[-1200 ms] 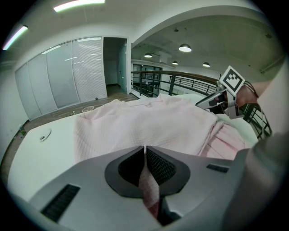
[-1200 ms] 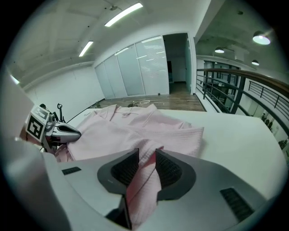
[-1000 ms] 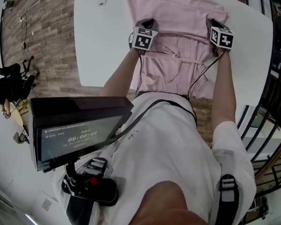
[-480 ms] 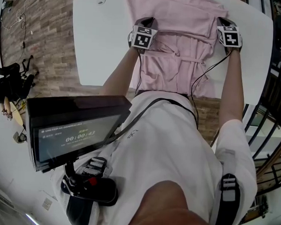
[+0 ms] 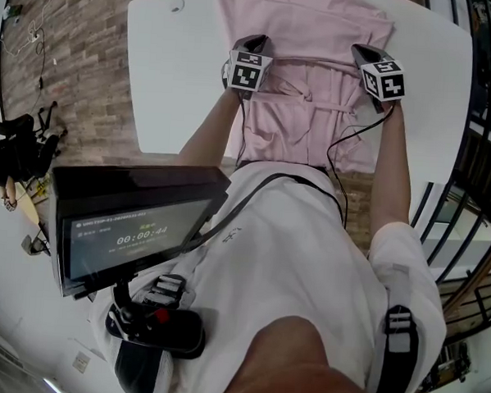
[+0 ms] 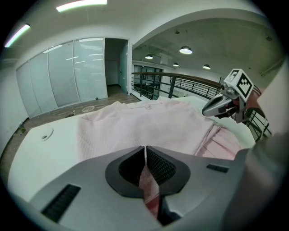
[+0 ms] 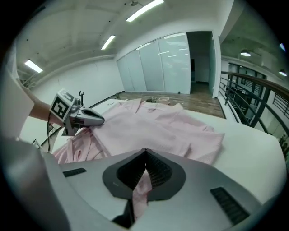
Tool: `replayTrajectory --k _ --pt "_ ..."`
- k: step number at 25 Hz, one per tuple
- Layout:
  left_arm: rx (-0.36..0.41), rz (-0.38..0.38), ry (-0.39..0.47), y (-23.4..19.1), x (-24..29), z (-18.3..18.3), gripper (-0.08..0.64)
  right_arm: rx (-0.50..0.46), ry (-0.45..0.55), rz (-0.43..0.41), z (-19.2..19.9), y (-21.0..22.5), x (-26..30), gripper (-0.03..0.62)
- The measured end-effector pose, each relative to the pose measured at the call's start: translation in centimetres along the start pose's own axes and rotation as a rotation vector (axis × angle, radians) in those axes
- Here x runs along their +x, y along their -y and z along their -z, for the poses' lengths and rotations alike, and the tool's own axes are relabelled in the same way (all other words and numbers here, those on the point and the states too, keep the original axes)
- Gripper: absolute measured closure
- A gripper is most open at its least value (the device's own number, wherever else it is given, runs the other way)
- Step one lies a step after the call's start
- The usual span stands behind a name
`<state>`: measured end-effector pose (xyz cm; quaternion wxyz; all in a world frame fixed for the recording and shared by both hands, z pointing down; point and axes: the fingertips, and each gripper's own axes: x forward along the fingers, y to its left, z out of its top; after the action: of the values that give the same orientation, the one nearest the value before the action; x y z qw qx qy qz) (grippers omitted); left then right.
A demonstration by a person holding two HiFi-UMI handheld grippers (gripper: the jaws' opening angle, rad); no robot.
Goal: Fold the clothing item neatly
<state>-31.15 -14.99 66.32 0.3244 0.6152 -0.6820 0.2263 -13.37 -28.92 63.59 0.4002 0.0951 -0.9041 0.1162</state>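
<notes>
Spreading over the white table [image 5: 165,80], the pink garment [image 5: 308,26] lay flat ahead of both sets of jaws. Its collar end was far beyond them and its lower part ran back past them to the table's near edge.

The left gripper [image 6: 145,155] was clenched on the garment's left edge, with a strip of pink cloth pinched between its ribbed pads. The right gripper [image 7: 145,162] was likewise clamped on the right edge, and a fold of the same cloth hung from its closed jaws. The two stood well apart, at about the same level across the garment. The waist tie [image 5: 304,94] sat in the span between them, just behind the jaw tips. A black cable [image 5: 347,131] trailed from the right gripper across the cloth behind it.

The step in hand looked like a fold taken from these two side grips. Doing it well probably called for:
- keeping both pinches firm
- raising both sides together, so the cloth between the jaws stayed taut and level
- carrying both edges the same way before setting them down square
- keeping the loose tie and the cable from being trapped inside the fold
</notes>
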Motion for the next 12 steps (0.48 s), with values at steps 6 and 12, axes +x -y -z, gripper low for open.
replayTrajectory --k 6,12 --pt "-0.029 0.026 -0.055 -0.2 0.8 0.5 0.545 -0.063 -0.117 0.038 3.6 1.0 1.0 0.589" --pt "-0.018 0.028 -0.041 -0.7 0.9 0.5 0.545 -0.026 -0.071 0.058 3.1 1.1 1.3 0.589"
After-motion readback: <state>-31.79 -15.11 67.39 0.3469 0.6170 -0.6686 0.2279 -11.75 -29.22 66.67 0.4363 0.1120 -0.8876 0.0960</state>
